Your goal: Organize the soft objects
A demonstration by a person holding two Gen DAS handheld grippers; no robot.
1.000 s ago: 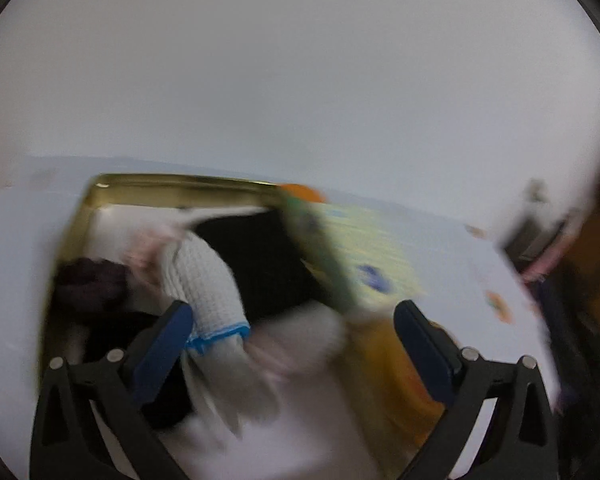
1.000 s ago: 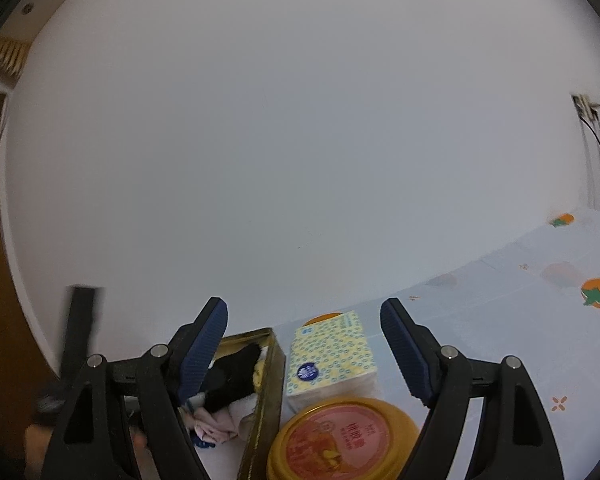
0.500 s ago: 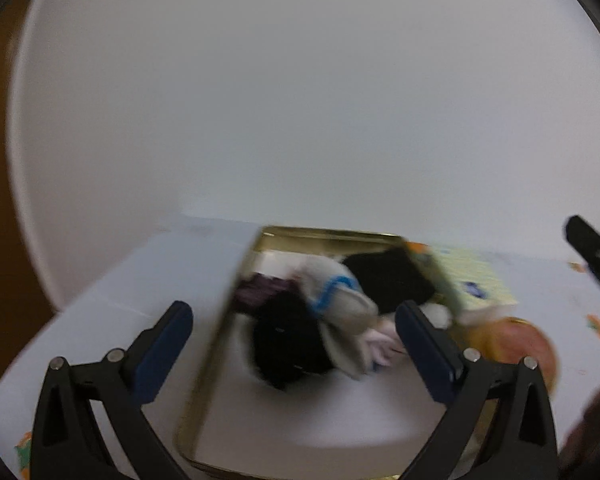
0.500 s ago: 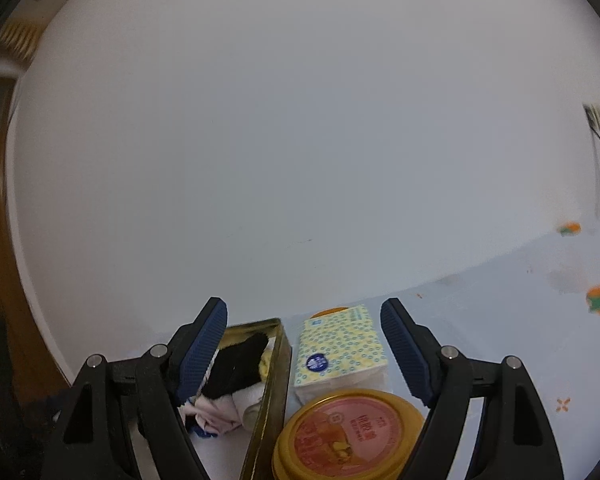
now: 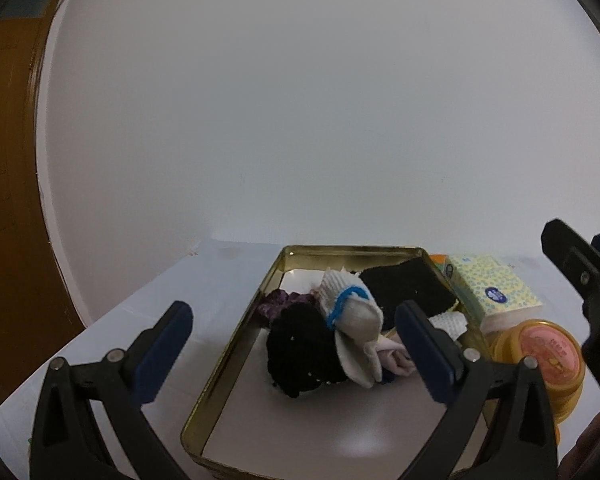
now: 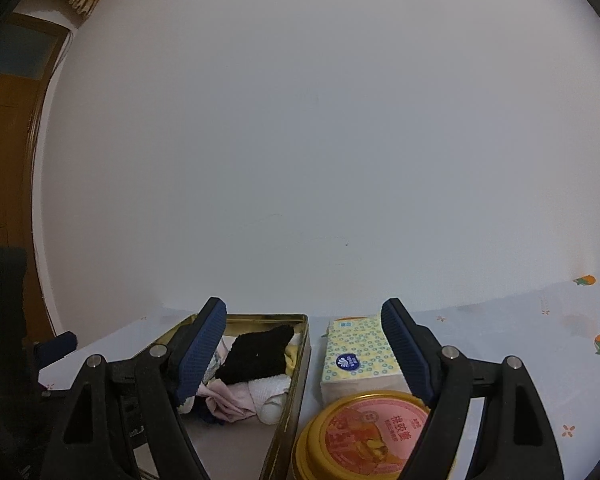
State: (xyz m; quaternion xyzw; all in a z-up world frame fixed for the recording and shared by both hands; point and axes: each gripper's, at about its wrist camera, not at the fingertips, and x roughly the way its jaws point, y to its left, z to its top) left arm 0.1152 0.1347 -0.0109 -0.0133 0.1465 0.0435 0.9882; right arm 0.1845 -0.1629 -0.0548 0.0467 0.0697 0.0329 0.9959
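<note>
A gold metal tray [image 5: 236, 344] holds a heap of soft things: a white sock with a blue band [image 5: 352, 320], a black fuzzy piece [image 5: 300, 352], a black cloth [image 5: 404, 288], a purple piece [image 5: 276, 304] and a pink cloth [image 5: 396, 356]. My left gripper [image 5: 292, 348] is open and empty, held back from the tray. My right gripper [image 6: 304, 360] is open and empty above the tray's right wall [image 6: 296, 380]. The black cloth [image 6: 256, 356] and pink cloth [image 6: 228, 398] also show in the right wrist view.
A tissue pack [image 5: 492, 292] [image 6: 360, 356] and an orange-lidded round tin [image 5: 540, 356] [image 6: 368, 436] stand right of the tray. The tablecloth [image 6: 540, 340] has an orange fruit print. A white wall is behind. A brown door [image 5: 4, 200] is at the left.
My left gripper has pulled back and up from the tray, away from the white sock, which now lies on the heap. The right gripper has turned slightly.
</note>
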